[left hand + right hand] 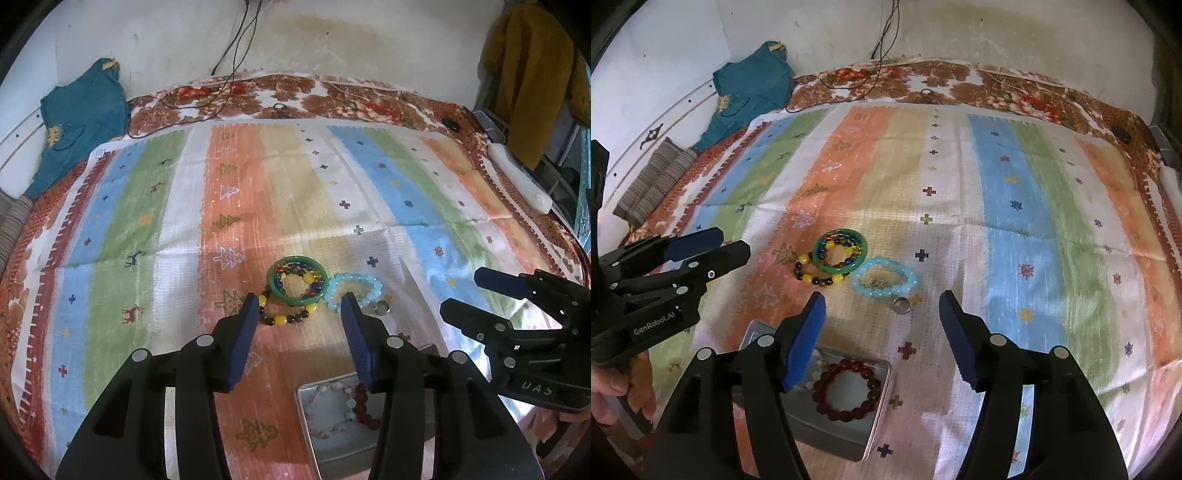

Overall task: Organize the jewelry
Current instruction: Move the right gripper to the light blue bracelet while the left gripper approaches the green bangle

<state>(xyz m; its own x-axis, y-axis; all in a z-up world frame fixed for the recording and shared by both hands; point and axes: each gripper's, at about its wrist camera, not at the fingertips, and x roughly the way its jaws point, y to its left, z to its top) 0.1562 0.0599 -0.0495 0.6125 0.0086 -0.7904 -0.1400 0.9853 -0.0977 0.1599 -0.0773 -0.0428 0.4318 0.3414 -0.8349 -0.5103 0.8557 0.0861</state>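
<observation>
A green bangle (pixel 297 279) (pixel 840 252) lies on the striped cloth with a multicoloured bead bracelet inside it. A yellow and dark bead bracelet (pixel 286 314) (pixel 816 275) lies under its near edge. A light blue bead bracelet (pixel 354 291) (pixel 884 282) lies to the right, and a small silver ring (pixel 900 306) in front of it. A metal tin (pixel 846 406) (pixel 332 424) holds a dark red bead bracelet (pixel 847 391) and a pale one. My left gripper (pixel 299 332) is open and empty, above the cloth just short of the bracelets. My right gripper (pixel 882 332) is open and empty near the tin.
The striped cloth (pixel 295 192) covers a floral bedspread (pixel 280 96). A teal garment (pixel 83 118) lies at the back left, cables (pixel 229 66) hang down the wall, and a white object (pixel 521 177) lies at the right edge. A yellow garment (pixel 528 74) hangs at the right.
</observation>
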